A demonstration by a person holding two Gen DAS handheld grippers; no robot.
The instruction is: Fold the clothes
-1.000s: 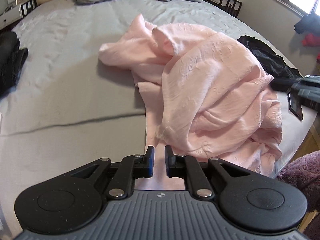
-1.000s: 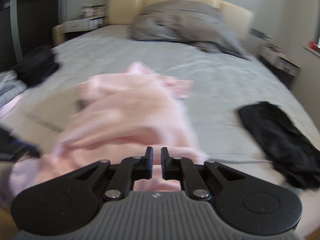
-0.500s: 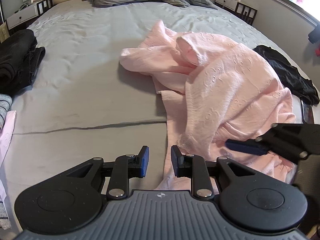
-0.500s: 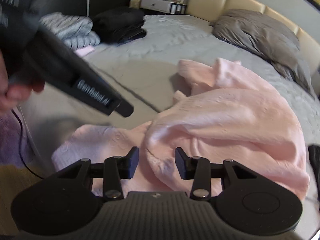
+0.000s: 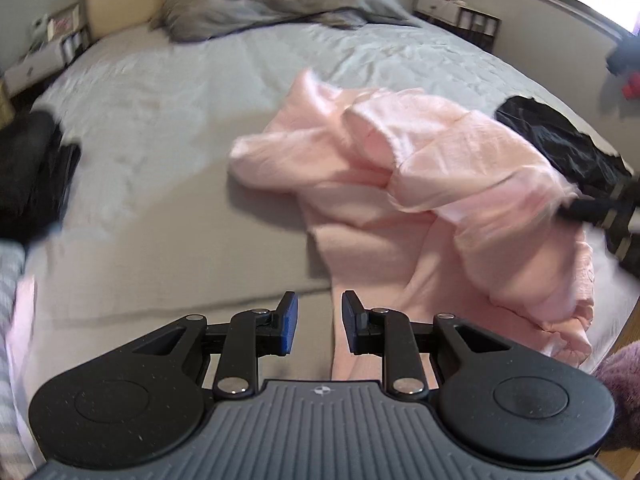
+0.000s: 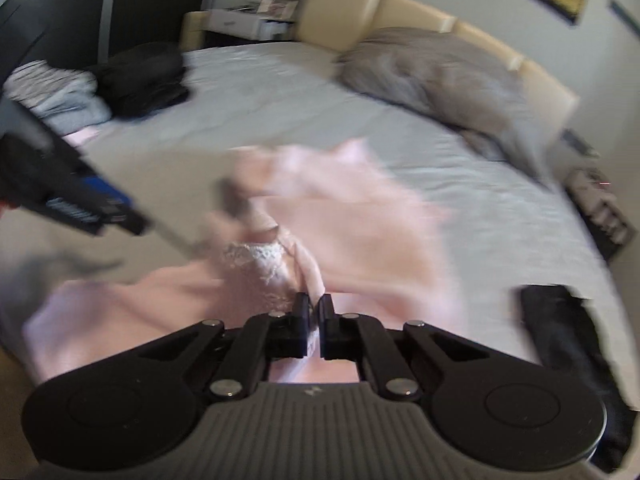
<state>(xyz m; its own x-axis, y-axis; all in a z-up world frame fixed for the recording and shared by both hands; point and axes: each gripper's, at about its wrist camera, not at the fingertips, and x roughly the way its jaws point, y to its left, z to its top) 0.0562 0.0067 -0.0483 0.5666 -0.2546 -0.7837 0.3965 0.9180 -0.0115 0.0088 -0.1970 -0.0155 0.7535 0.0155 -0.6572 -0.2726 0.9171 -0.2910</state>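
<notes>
The pink garment lies crumpled on the near right part of the grey bed, a black garment just beyond it on the right. Half a second ago the right gripper hung spread over the cloth — now its jaws have clamped on a pink fold, and the fabric around them is blurred. The left gripper is released — its blue pads apart above the garment's near edge, a little wider than before.
</notes>
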